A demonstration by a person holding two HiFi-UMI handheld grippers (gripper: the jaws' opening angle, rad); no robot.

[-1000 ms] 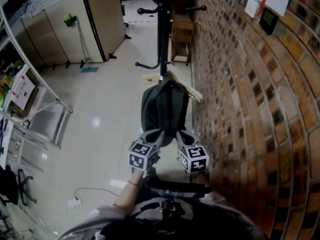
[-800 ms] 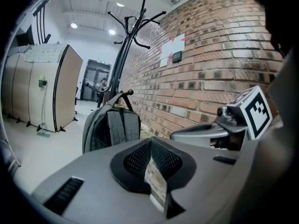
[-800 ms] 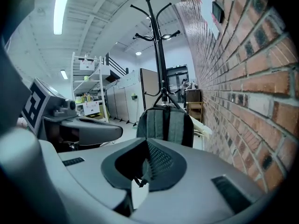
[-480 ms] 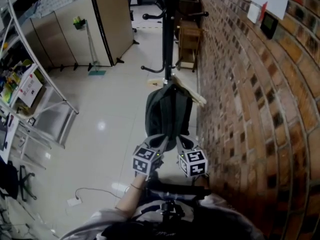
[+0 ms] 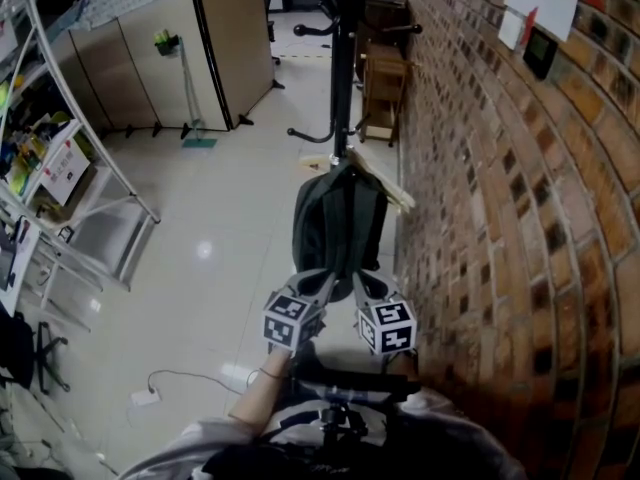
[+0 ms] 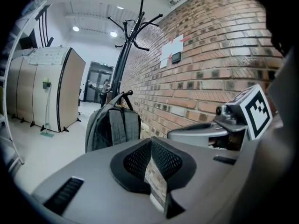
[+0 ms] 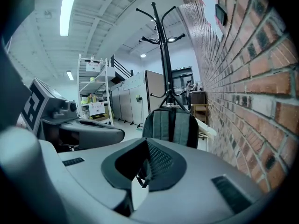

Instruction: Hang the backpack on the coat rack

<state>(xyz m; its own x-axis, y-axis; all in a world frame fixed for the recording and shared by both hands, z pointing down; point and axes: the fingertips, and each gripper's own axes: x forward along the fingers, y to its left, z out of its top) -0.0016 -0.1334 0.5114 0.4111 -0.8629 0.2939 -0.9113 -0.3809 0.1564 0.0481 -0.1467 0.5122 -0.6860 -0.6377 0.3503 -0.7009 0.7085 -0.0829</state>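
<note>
A dark grey-green backpack hangs by its top loop from a low hook of the black coat rack, straps facing me. In the left gripper view the backpack sits under the rack's pole. The right gripper view shows the backpack below the rack's hooks. My left gripper and right gripper are side by side just short of the bag's bottom, apart from it. Both are shut with nothing between their pads.
A brick wall runs close along the right. A pale wooden board juts out beside the bag, and a wooden chair stands behind the rack. A metal shelf frame and tan cabinets are at the left. A cable lies on the floor.
The head view has shifted slightly. The backpack stays on the rack and both grippers stay shut in about the same place.
</note>
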